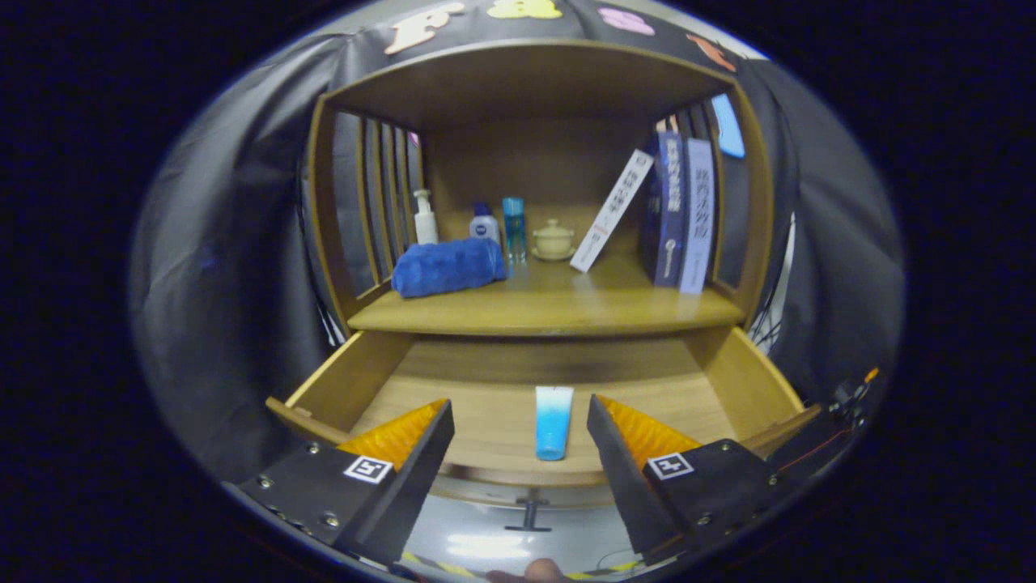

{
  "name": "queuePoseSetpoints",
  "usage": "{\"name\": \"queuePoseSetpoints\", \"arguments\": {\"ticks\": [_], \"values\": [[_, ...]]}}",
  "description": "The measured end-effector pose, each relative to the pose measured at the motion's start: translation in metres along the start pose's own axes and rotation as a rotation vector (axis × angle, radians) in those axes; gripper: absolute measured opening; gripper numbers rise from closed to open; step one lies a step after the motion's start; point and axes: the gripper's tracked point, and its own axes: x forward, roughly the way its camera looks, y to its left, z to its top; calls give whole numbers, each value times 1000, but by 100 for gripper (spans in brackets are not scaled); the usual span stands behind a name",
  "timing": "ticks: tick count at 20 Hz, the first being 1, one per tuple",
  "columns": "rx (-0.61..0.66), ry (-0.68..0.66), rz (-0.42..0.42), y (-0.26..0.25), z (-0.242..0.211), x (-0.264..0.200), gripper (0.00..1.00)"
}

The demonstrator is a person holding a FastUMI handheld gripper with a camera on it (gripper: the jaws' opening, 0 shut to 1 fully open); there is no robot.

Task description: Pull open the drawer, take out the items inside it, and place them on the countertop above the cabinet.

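Wide apart and holding nothing, the tongs (520, 433) hover over the open drawer (348, 380). Between the fingers, a blue tube (554, 421) lies on the drawer floor; a folded blue towel (447, 266) rests on the bench (550, 312) above

Beyond the spread fingers (441, 433) of the gripper (518, 421), we see the drawer's (340, 380) back tucked under the shelf (550, 312); the book (611, 210) lettering is too small to read.

Smooth, faintly glossy wood forms the drawer (348, 380) and the surface (558, 304) above it. In the drawer lies a glossy plastic tube (553, 421); above, a soft cloth towel (447, 266).
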Motion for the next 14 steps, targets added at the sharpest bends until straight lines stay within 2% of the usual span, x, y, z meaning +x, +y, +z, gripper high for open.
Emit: {"name": "queuePoseSetpoints", "arguments": {"ticks": [5, 7, 10, 13, 14], "values": [[133, 305, -95, -19, -32, 60, 99], [116, 373, -125, -29, -41, 76, 99], [41, 482, -229, -52, -64, 90, 93], [79, 530, -194, -48, -70, 100, 62], [102, 573, -167, -43, -75, 96, 61]]}}
